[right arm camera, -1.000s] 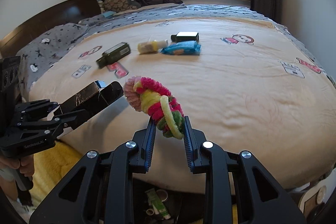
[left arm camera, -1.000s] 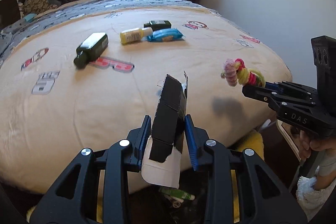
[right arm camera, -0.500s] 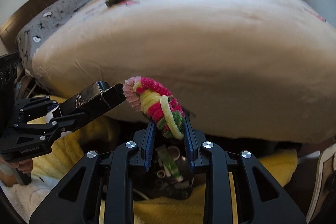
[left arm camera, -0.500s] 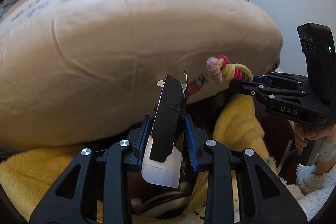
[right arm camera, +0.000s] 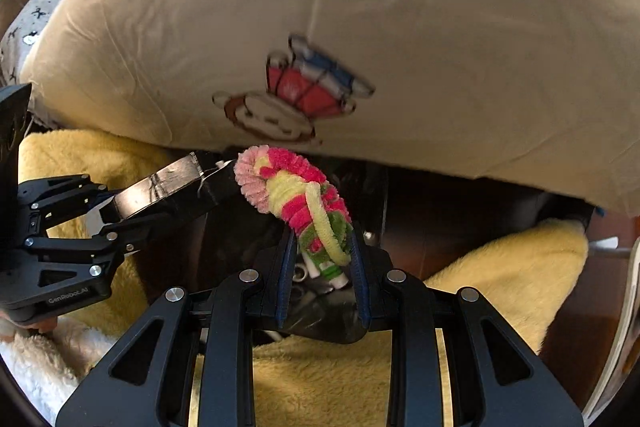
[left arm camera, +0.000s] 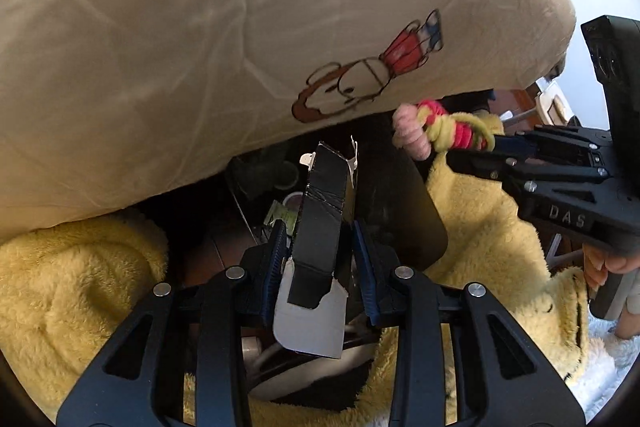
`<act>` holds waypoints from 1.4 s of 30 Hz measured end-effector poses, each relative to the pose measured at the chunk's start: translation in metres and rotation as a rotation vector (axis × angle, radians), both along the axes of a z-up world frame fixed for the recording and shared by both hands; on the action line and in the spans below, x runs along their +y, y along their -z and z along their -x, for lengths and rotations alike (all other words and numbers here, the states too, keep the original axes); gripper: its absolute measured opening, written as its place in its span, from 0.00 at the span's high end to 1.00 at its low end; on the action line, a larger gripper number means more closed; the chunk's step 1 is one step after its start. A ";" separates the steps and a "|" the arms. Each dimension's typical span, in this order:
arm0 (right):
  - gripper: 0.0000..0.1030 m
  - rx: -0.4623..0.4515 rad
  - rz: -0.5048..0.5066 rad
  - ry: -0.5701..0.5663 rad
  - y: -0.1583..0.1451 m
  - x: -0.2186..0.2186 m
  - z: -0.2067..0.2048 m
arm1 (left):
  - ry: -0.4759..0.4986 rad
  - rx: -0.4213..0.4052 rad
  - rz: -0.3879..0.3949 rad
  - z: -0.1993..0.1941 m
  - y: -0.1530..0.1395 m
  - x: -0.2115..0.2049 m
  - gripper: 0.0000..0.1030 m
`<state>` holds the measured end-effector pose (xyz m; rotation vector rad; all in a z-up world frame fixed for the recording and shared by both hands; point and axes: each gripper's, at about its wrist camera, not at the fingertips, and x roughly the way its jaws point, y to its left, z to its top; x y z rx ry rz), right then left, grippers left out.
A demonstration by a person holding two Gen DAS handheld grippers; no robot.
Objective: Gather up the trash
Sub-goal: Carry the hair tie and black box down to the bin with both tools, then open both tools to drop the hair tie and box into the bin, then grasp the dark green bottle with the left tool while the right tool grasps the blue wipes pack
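Trash fills both grippers: the left gripper point(left arm camera: 320, 251) has its fingers clamped on a torn black carton point(left arm camera: 322, 223), white flap hanging nearest the camera, its open end pointing up and away. Beside it, the right gripper point(right arm camera: 322, 259) pinches a twisted bundle of pink, yellow and green pipe cleaners point(right arm camera: 296, 195). Both items hang above a dark bin point(left arm camera: 404, 211) set between folds of yellow fleece point(left arm camera: 72, 291), with small discarded bits lying inside it. Beyond, the cream bedspread point(right arm camera: 360, 7) drapes over the bed's edge, a cartoon monkey print point(right arm camera: 292, 99) on its hanging side.
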<state>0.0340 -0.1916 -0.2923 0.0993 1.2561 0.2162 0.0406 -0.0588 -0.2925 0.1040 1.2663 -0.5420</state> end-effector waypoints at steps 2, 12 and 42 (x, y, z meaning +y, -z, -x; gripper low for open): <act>0.72 0.021 -0.010 0.006 0.008 0.003 -0.001 | -0.003 0.008 -0.008 -0.002 0.006 0.001 0.68; 0.41 0.019 -0.043 0.071 0.010 -0.007 -0.005 | -0.032 0.055 -0.017 -0.009 0.022 0.008 0.49; 0.04 -0.496 0.097 0.111 -0.181 -0.013 -0.112 | -0.243 -0.445 -0.002 -0.098 -0.181 0.071 0.08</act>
